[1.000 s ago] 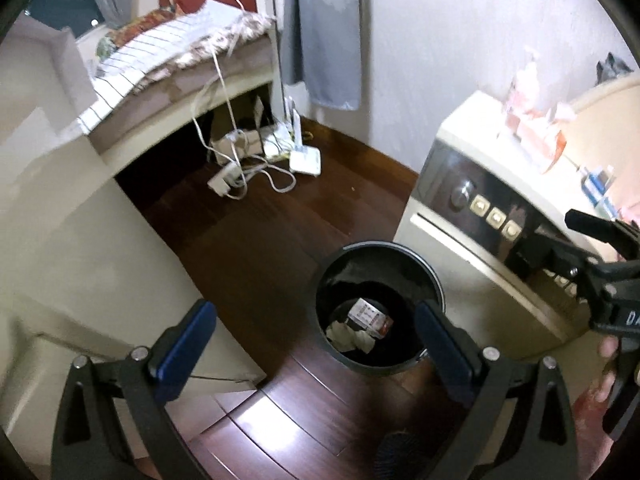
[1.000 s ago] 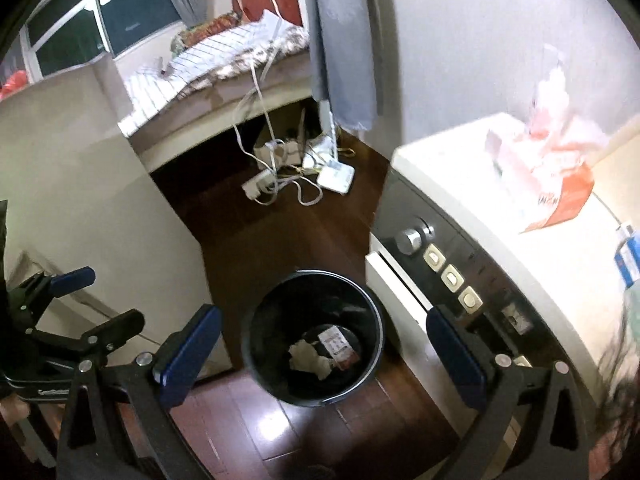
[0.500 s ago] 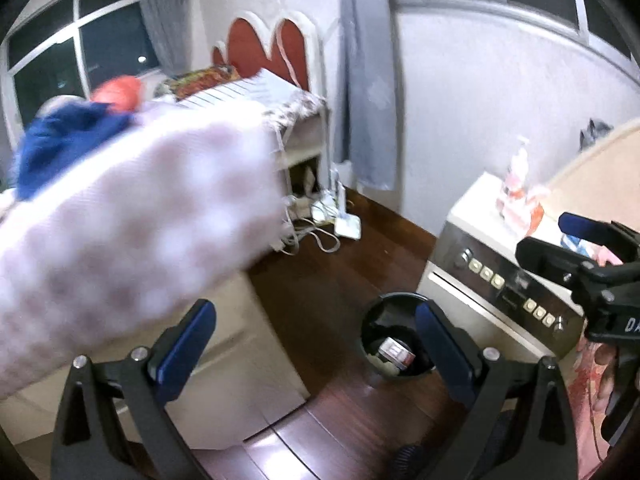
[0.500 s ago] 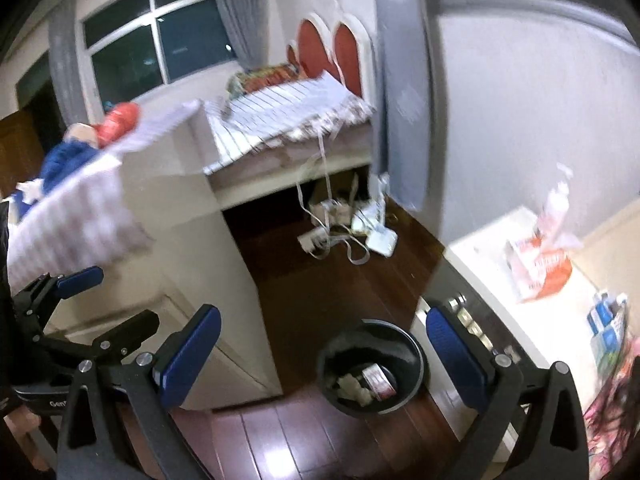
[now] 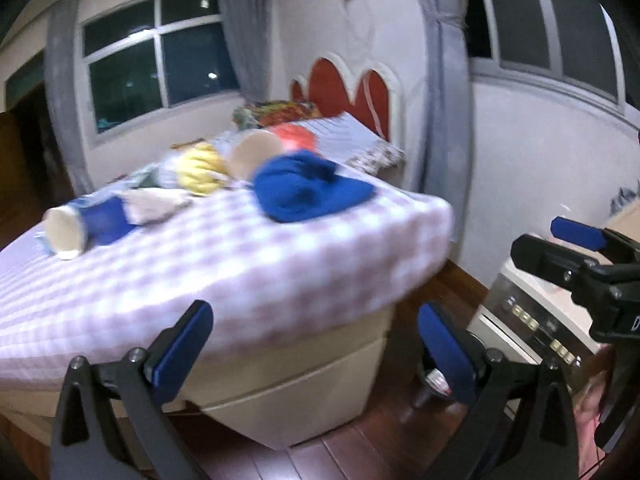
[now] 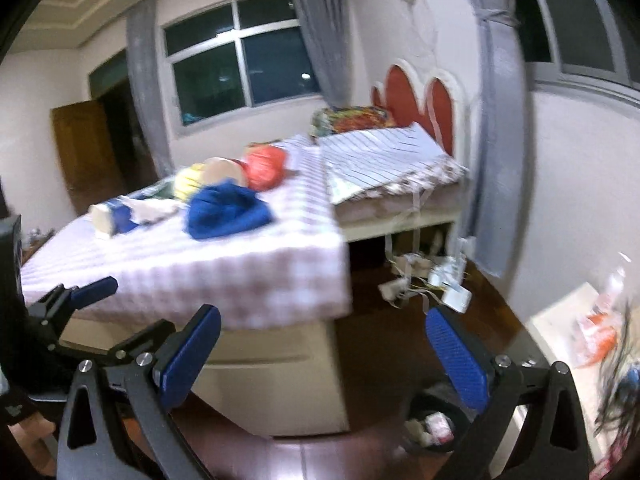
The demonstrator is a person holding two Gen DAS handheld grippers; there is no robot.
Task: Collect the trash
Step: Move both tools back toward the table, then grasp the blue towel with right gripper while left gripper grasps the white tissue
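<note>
A blurred bedroom is seen from two hand-held grippers. The trash is scattered on a bed covered in a purple checked sheet: a paper cup is laid on its side at the near left, its long axis running along the mattress and its open mouth turned toward the cameras. A second cup is tipped the same way further back, beside a crumpled yellow wrapper, an orange-red ball and a rumpled blue cloth. All of it is set well beyond and above the fingertips. The left gripper is spread wide with nothing between its blue pads, and the right gripper is likewise spread wide and empty. A black bin with scraps inside is seen on the dark wooden floor, low between the right gripper's fingers, beside the bed base
</note>
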